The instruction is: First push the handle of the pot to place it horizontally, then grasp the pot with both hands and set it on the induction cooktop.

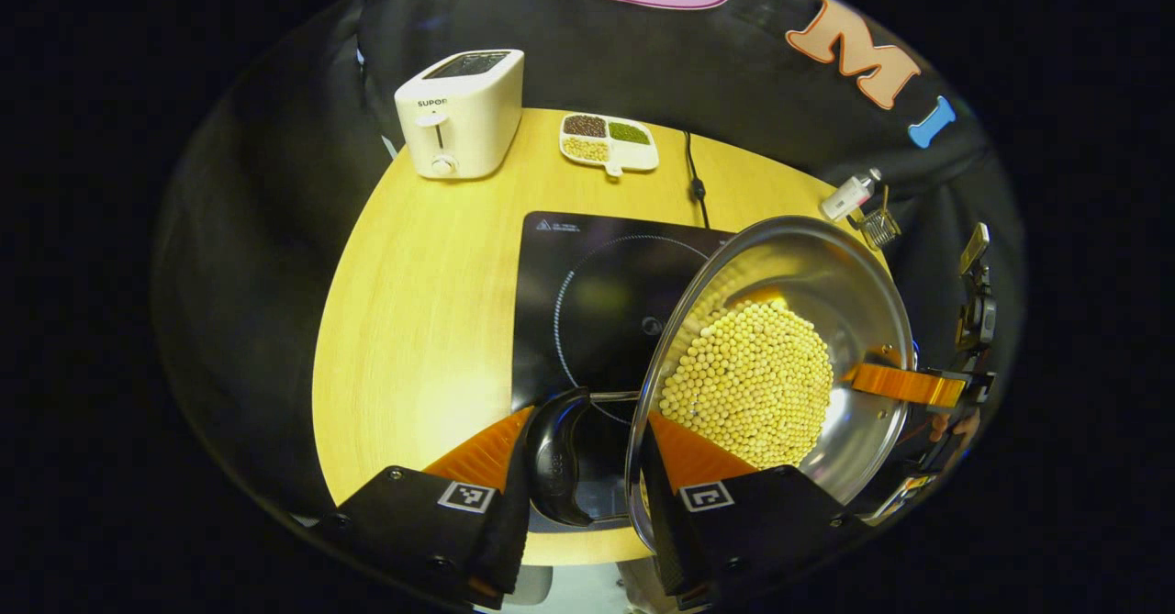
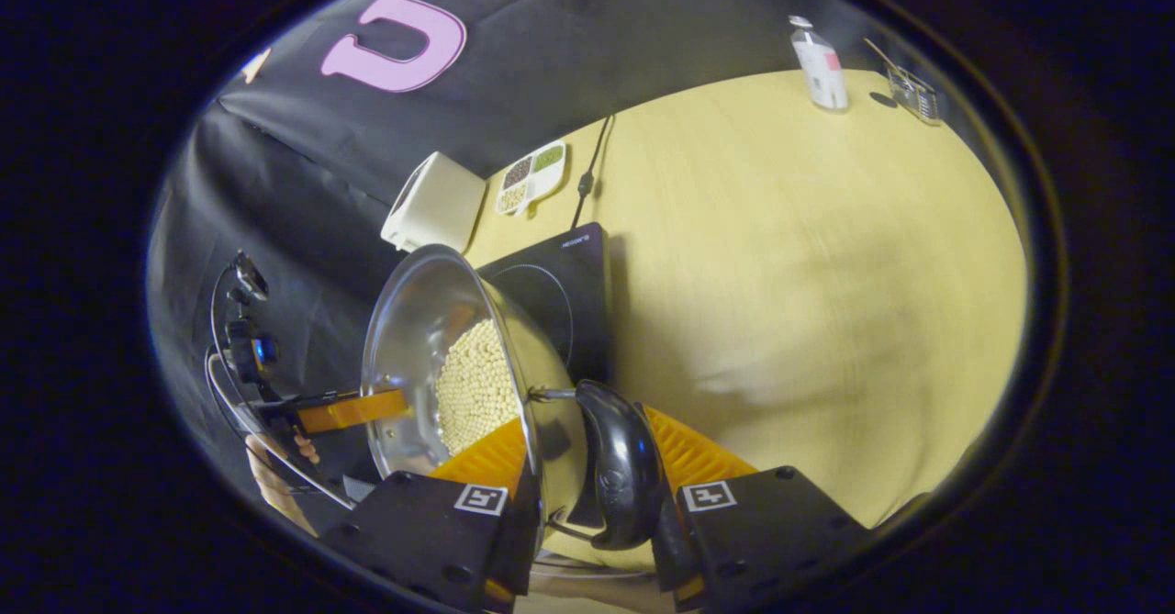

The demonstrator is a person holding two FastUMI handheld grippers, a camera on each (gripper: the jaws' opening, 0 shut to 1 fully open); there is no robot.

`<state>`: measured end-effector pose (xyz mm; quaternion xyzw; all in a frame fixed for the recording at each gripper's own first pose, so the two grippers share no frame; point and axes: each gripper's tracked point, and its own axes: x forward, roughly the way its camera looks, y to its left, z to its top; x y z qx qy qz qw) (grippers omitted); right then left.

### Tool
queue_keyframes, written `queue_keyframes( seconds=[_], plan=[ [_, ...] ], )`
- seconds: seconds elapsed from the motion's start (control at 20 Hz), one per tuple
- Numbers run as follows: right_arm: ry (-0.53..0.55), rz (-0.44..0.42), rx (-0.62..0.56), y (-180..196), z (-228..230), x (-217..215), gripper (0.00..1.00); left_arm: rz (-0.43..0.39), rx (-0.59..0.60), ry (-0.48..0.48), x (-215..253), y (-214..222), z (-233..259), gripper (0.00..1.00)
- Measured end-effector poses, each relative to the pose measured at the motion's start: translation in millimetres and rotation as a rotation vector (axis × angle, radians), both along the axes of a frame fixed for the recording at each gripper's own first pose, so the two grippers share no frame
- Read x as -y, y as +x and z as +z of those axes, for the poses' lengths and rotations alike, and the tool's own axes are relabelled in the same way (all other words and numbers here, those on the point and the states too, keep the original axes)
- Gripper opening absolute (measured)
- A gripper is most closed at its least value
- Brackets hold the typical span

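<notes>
Black cloth walls close round one yellow bench (image 1: 413, 320). On it: one cooktop (image 1: 587, 293), one toaster (image 1: 459, 114), one four-part dish (image 1: 609, 143) of grains, one bottle (image 1: 849, 195), one small wire basket (image 1: 879, 226) and one cord (image 1: 694, 178).

I hold one pot (image 1: 826, 284) of pale beans in the air, tilted, its rim over the cooktop's near right part. It has two black handles.

My left tool (image 1: 587, 449) straddles one handle (image 1: 555, 458) and the rim: one finger outside the handle, the other inside the pot on the beans; I cannot tell that both press. My right tool (image 2: 578, 453) grips the other side the same way.

Open bench lies left of the cooktop and broadly to its right; toaster and dish sit at the far edge.
</notes>
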<state>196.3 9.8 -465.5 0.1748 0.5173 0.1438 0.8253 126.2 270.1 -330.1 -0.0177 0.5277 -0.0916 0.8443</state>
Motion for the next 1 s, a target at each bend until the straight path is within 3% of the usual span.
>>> queue_keyframes(
  seconds=[0.5,1.0],
  plan=[
    [0.043,-0.041,0.006,12.5,7.4,10.8,0.48,-0.005,0.093,0.104,-34.5,58.0,-14.2,0.6],
    [0.038,-0.069,0.005,31.4,-3.9,13.0,0.48,0.009,0.068,0.104,-36.8,68.5,-34.1,0.64]
  ],
)
